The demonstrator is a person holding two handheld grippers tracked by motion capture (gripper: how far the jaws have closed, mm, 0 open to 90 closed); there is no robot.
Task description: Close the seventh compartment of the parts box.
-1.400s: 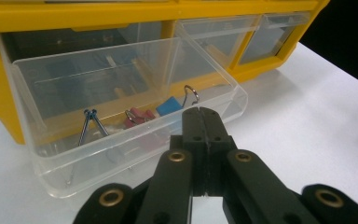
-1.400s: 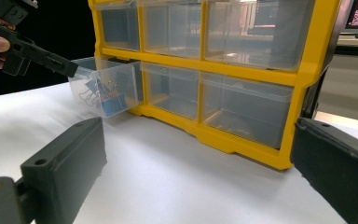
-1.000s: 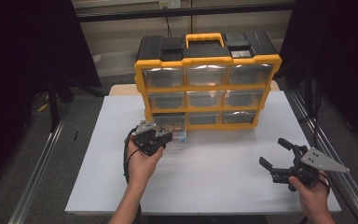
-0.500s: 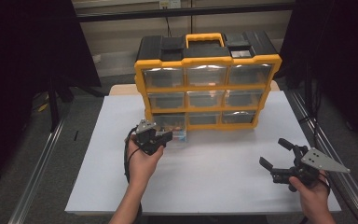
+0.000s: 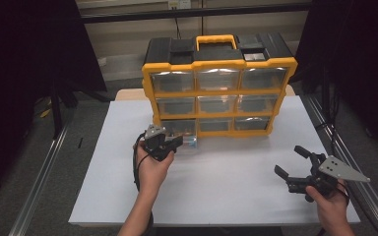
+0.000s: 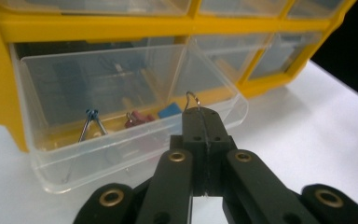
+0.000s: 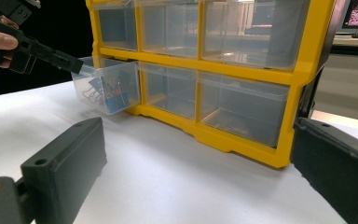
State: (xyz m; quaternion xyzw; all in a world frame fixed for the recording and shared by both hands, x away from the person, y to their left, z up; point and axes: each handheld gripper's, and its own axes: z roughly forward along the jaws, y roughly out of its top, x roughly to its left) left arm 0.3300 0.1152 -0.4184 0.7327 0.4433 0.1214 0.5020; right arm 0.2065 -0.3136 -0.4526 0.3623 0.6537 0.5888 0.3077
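The left gripper (image 6: 203, 114), jaws clamped on a wire clip (image 6: 192, 99), holds it over the open drawer (image 6: 121, 135) at the cabinet's (image 5: 216, 93) bottom-left corner. The right gripper (image 5: 295, 164) rests open near the table's (image 5: 226, 191) right edge. Judged step: clip lifted out; next calls for carrying it clear of the drawer rim.

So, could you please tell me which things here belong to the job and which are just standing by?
In use:
- left gripper, shut on a wire clip handle
- pulled-out bottom-left drawer
- binder clips inside it

Standing by:
- right gripper, open
- shut drawers
- white table
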